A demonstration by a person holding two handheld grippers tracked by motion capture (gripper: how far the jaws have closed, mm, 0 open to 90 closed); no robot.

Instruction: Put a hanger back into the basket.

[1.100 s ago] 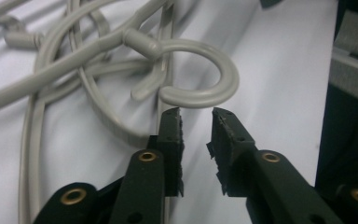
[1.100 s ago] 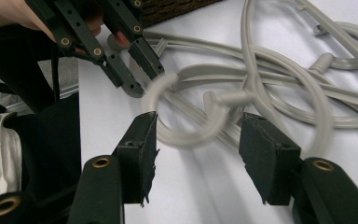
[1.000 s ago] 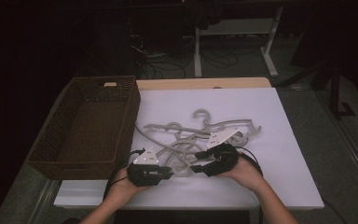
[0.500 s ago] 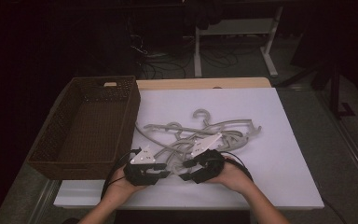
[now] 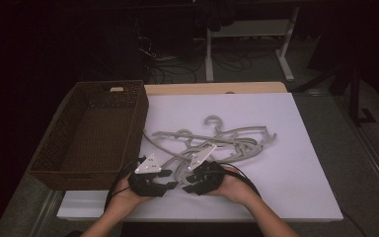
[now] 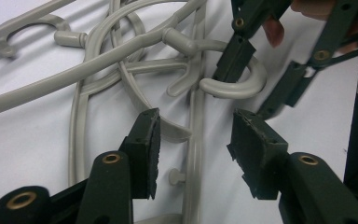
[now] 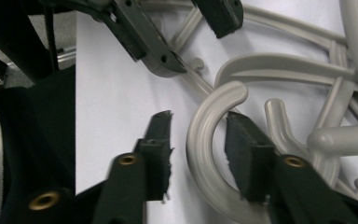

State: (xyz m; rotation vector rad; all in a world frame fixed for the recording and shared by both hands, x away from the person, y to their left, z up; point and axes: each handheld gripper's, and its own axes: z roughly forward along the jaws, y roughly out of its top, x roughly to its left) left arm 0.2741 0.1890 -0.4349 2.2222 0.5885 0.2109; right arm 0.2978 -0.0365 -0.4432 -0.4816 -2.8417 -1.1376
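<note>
Near the front edge of the white table (image 5: 296, 148), beside a wicker basket (image 5: 96, 131), grey hangers (image 5: 217, 143) lie tangled. Jaws of the left gripper (image 6: 193, 140) have just been opening, parted over a hanger bar without touching. Jaws of the right gripper (image 7: 198, 154) have been closing around a hanger hook (image 7: 205, 135), one pad against it, the other apart.

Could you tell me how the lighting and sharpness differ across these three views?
High view: dim, room nearly black, white table brightest. Left gripper view: evenly lit, hangers sharp with soft shadows. Right gripper view: hanger hook crisp, dark left edge.
</note>
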